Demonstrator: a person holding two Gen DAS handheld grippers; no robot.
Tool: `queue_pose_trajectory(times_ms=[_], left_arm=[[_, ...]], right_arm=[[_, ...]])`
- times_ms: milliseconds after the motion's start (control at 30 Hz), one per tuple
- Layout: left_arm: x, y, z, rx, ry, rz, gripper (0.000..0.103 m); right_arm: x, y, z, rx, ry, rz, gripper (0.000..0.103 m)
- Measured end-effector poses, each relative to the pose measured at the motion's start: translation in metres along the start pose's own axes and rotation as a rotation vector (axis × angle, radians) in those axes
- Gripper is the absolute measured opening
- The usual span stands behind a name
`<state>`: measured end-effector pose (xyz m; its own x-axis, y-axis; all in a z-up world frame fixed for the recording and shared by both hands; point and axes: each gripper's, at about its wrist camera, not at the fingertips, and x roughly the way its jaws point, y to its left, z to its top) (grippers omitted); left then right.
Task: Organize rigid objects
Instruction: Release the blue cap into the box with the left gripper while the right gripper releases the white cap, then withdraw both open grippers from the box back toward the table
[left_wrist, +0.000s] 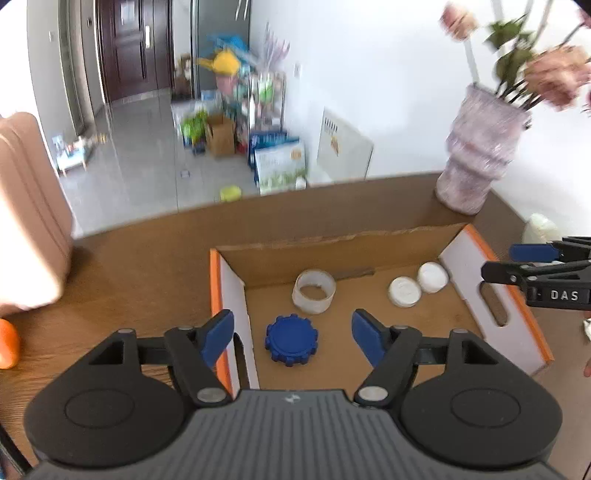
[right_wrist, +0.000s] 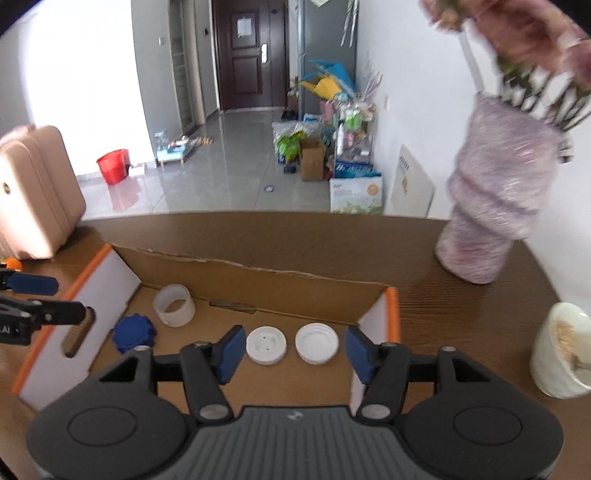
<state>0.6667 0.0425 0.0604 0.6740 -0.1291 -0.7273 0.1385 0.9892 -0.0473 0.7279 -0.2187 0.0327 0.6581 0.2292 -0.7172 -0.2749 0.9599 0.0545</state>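
Cardboard box with orange edges sits on the brown desk, mid-frame. Inside lie a blue ridged lid at lower centre, a clear ring above it, and two white caps to the right. Left tool and right tool both gape, gripping nothing.
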Motion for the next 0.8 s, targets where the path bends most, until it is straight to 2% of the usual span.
queue_pose_trajectory(times_ms=[167, 267, 333, 433, 533, 667, 800], left_arm=[[-0.065, -0.02, -0.017, 0.045, -0.139, 0.025, 0.078], [-0.1, -0.029, -0.033, 0.059, -0.2, 0.025, 0.083], [-0.122, -0.036, -0.044, 0.071, -0.244, 0.021, 0.091], [-0.155, -0.045, -0.064, 0.089, -0.303, 0.018, 0.092], [-0.19, -0.051, -0.087, 0.099, -0.404, 0.028, 0.099], [-0.231, -0.063, -0.125, 0.118, -0.537, 0.046, 0.102], [-0.26, -0.078, -0.165, 0.13, -0.611, 0.033, 0.103]], right_arm=[[-0.076, 0.0, -0.022, 0.011, -0.09, -0.025, 0.063], [-0.124, 0.005, -0.046, 0.005, -0.173, -0.047, 0.066], [-0.154, 0.006, -0.062, 0.011, -0.221, -0.063, 0.066], [-0.198, 0.007, -0.085, 0.034, -0.296, -0.082, 0.067], [-0.238, 0.011, -0.107, 0.04, -0.373, -0.1, 0.068], [-0.288, 0.02, -0.144, 0.042, -0.494, -0.121, 0.078], [-0.325, 0.033, -0.186, 0.028, -0.596, -0.155, 0.085]])
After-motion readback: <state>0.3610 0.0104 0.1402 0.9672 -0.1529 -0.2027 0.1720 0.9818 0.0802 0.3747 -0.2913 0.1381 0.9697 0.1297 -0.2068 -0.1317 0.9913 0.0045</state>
